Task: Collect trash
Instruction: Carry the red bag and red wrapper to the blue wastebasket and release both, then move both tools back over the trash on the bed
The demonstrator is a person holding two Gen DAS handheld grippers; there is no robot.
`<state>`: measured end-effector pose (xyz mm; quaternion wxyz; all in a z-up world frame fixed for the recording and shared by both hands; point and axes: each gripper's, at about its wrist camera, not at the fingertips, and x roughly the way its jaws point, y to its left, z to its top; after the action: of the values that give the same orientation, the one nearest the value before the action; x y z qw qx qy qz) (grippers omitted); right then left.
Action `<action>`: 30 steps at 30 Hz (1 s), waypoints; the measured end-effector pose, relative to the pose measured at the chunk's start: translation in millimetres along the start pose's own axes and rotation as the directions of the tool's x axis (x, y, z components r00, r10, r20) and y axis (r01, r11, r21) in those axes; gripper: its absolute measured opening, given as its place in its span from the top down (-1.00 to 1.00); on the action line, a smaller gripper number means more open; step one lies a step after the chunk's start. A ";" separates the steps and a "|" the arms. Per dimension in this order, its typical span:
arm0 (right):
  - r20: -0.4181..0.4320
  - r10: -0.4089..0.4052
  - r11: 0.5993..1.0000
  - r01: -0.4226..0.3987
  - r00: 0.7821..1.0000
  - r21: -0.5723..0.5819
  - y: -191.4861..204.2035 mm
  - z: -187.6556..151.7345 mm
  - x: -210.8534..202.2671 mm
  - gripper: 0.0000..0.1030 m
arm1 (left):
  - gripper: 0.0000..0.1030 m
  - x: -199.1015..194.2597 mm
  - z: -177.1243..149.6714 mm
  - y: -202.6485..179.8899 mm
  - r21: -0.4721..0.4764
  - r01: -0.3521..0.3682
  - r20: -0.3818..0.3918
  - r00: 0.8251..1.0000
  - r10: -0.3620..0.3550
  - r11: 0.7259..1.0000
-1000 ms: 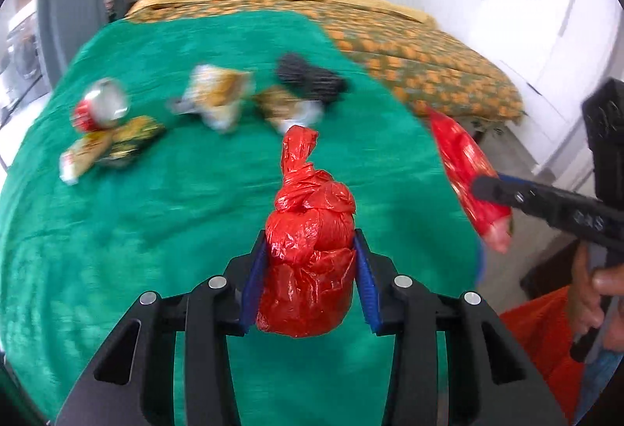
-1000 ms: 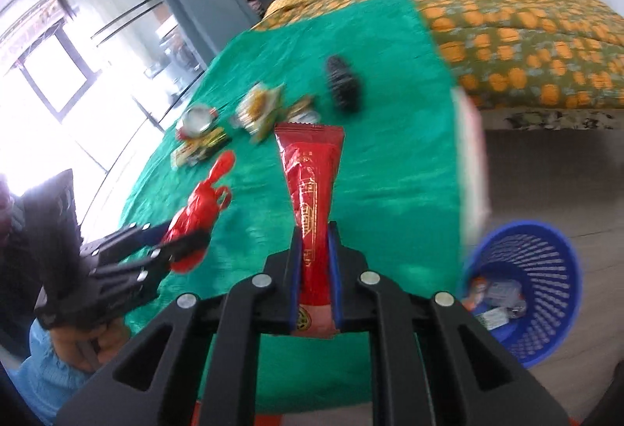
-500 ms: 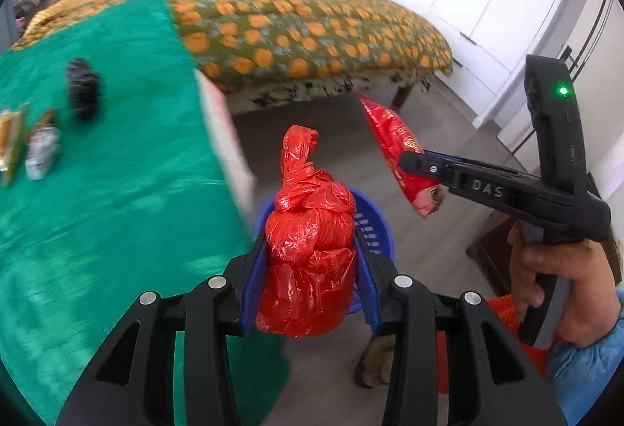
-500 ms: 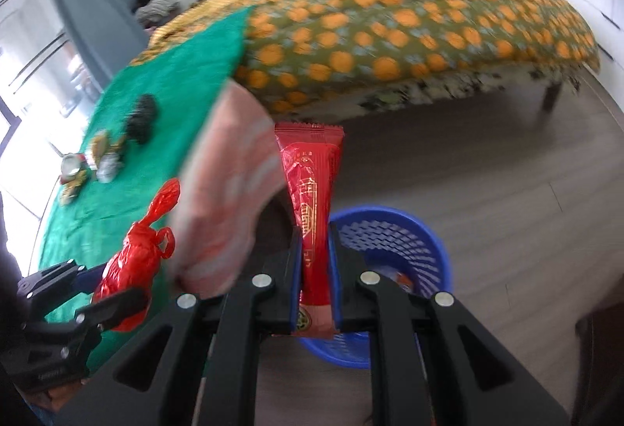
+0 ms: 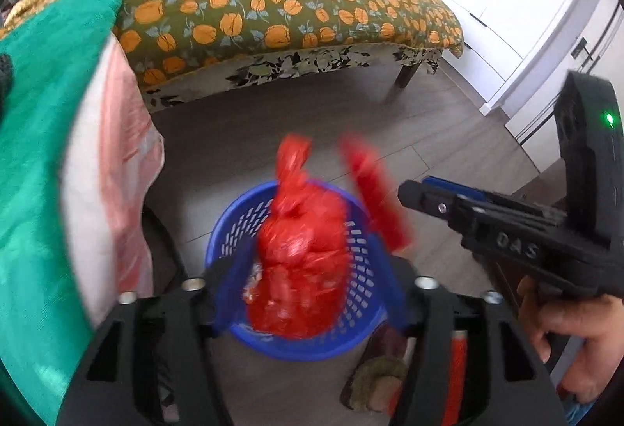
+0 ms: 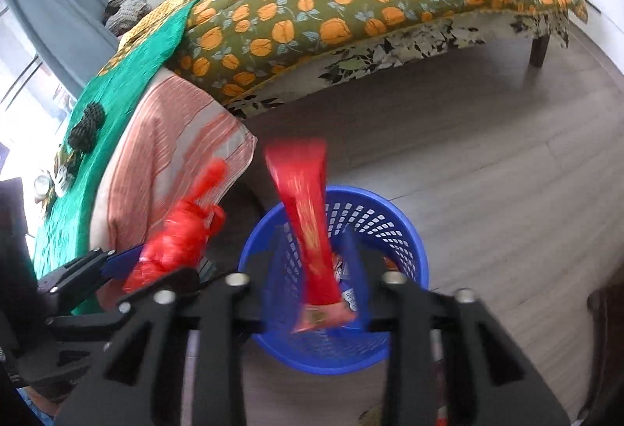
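Between both sets of fingers, right over the basket (image 5: pixel 234 231): bag (image 5: pixel 302 254) and wrapper (image 6: pixel 312 227) just let go, left gripper (image 5: pixel 308 266) and right gripper (image 6: pixel 319 270) opening, dropping straight in.

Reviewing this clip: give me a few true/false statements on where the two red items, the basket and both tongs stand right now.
1. The blue basket stands on the floor. True.
2. The left tongs clamp the red bag. False: their jaws have just been opening; the bag sits loose between them.
3. The red wrapper is over the basket. True.
4. The right tongs are empty. False: the wrapper is between their just-opened jaws.
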<state>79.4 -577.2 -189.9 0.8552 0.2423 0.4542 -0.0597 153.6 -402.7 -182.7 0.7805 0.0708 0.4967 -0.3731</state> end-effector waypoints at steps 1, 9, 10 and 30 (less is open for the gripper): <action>0.001 -0.004 1.000 0.004 1.000 0.010 -3.2 0.7 0.3 0.33 | -0.29 2.7 1.1 0.4 -0.004 -0.002 -0.001 1.000 0.002 1.000; 0.083 -0.065 0.996 0.060 0.994 0.062 -11.5 2.4 -21.1 -0.54 | -0.63 -48.0 -1.5 -3.4 0.063 -0.024 0.090 0.996 0.018 0.998; 0.093 -0.068 0.996 0.063 0.993 0.058 -8.8 1.6 -23.9 -0.55 | -0.69 -56.6 -3.6 -2.5 0.071 -0.034 0.106 0.994 0.026 0.997; 0.230 0.034 0.885 0.077 0.973 -0.459 206.2 -66.3 -24.1 -0.70 | -0.75 -218.7 -124.6 206.8 -0.178 -0.373 0.154 0.903 0.400 0.911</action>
<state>82.3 -368.5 -127.3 0.9346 0.0167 0.3551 0.0135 148.7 -83.6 -117.3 0.8852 0.0760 0.4228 -0.1787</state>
